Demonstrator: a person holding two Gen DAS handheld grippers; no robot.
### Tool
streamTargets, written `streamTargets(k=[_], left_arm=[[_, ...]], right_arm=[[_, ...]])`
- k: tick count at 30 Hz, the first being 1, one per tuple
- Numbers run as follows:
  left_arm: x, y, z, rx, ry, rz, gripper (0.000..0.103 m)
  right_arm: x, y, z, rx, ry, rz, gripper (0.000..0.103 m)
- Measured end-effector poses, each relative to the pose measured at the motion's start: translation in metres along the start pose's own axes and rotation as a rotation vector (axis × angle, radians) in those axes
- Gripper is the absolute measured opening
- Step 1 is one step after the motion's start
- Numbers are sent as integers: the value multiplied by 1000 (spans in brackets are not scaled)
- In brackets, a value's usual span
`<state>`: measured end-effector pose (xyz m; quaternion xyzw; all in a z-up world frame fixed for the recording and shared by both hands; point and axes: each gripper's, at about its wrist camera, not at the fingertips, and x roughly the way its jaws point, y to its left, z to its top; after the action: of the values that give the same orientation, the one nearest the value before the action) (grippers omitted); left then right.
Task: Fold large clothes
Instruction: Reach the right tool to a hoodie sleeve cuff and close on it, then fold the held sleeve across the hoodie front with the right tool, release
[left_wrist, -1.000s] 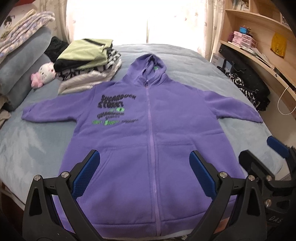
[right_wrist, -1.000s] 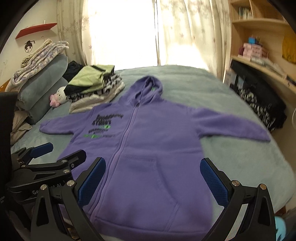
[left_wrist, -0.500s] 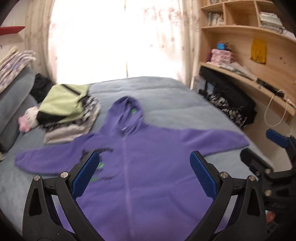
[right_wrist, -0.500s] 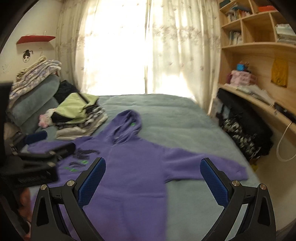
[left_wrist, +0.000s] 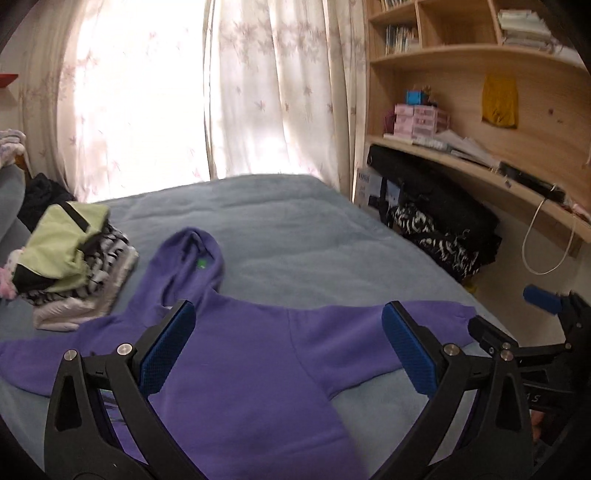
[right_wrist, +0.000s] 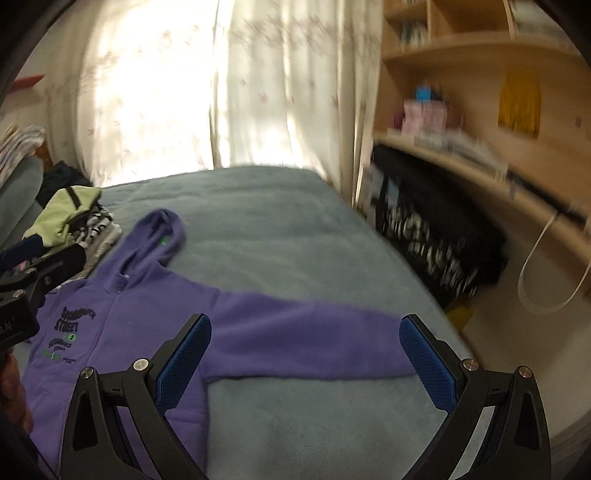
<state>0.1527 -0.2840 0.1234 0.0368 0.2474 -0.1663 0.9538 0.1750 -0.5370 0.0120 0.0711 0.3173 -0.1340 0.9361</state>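
Hoodie (left_wrist: 251, 354) lay spread flat on the bed (left_wrist: 295, 229).
Both grippers, left (left_wrist: 288, 350) and right (right_wrist: 306, 362), hovered above it, fingers wide apart; one sleeve (right_wrist: 314, 339) stretched between the right fingers.

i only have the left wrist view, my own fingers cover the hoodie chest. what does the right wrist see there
Observer: Black and green print on the purple hoodie, beside the zip.
Operator: is the right gripper holding the sleeve
Observer: No. The right gripper is open, with the sleeve lying flat on the bed between its fingers.
Operator: anything under that sleeve
Observer: Only bare blanket shows along its near edge.
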Motion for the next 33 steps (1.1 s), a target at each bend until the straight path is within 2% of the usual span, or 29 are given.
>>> streamTargets(k=[4,6,8,10,15,19,21,22,23,24,25,26,30,33], left_arm=[[70,-19,-25,1,89,19,100],[106,-31,-40,13,127,35,100],[136,-40,-55,22,160,48,100],[167,-50,-73,21,211,48,100],[216,-67,-105,24,298,39,100],[238,-74,-119,12,326,30,99],[245,-74,-122,-1,331,24,98],[247,-73,-122,-6,336,23,96],[251,-74,-123,-8,343,23,92],[251,-71,-121,-9,351,25,89],[251,-68,-120,-10,355,28,82],[250,-65,-119,-12,360,32,77],[228,-37,-104,-56,345,48,76],[198,-6,-88,-108,307,50,76]], right_arm=[[76,-62,-23,149,108,39,100],[118,-83,-44,226,169,54,94],[150,-114,-66,319,231,84,81],[186,-142,-88,420,279,87,81],[235,-189,-144,627,328,89,80],[262,-222,-163,767,291,122,75],[273,-234,-162,808,272,118,69],[279,-241,-161,826,268,115,60],[284,-246,-159,838,270,110,44],[286,-248,-157,840,272,101,33],[289,-249,-154,841,270,95,17],[285,-249,-152,838,261,92,13],[251,-217,-113,725,128,76,9],[220,-183,-73,640,37,162,9]])
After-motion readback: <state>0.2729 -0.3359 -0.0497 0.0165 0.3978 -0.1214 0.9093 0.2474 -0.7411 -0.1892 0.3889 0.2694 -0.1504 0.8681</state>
